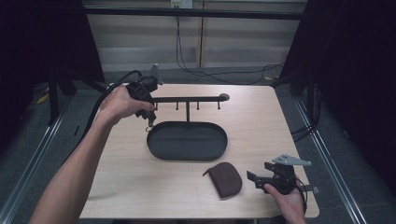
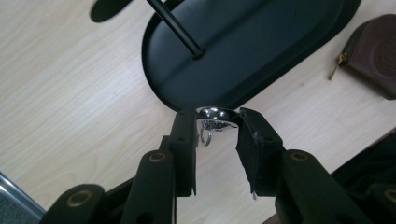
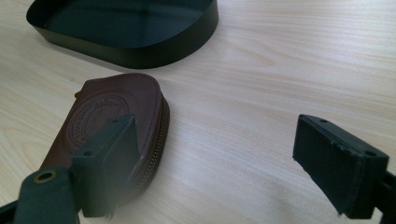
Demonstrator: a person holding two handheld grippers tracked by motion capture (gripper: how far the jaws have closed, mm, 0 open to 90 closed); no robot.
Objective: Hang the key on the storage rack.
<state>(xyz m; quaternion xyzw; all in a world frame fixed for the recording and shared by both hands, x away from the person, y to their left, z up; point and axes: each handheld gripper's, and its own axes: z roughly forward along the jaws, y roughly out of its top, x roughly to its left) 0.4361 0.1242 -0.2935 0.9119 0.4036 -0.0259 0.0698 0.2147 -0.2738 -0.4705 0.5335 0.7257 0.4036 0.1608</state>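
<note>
Starting close in: right claw (image 3: 212, 140) low at the near right corner of the table (image 1: 261, 121), jaws spread wide with nothing between them. Brown zip pouch (image 3: 112, 107) lying flat just beside its one jaw, not gripped. Not really in the running for the next bit.

Further out, the black oval tray (image 1: 187, 142), with a thin post (image 1: 187, 113) rising from its far side.

Then the part that matters: left claw (image 2: 215, 122) up by the tray's far left end, pointing down, pinched narrow on a shiny little key ring (image 2: 212, 113) right at the tips. Ring held clear of the table, over bare wood just outside the tray rim, going by the left gripper view.

Above and behind that, the hook bar (image 1: 187, 99) on top of the post, long axis running left to right across the high view, small hooks dangling under it. Leftmost hook (image 1: 156, 107) just beside the left claw, toward the right and a touch higher than the ring. Can't tell whether ring and hook are touching; too small and dark.

So, best guess: a short nudge up and sideways along the bar to get the ring onto that end hook. Left hand by far the nearer one.
</note>
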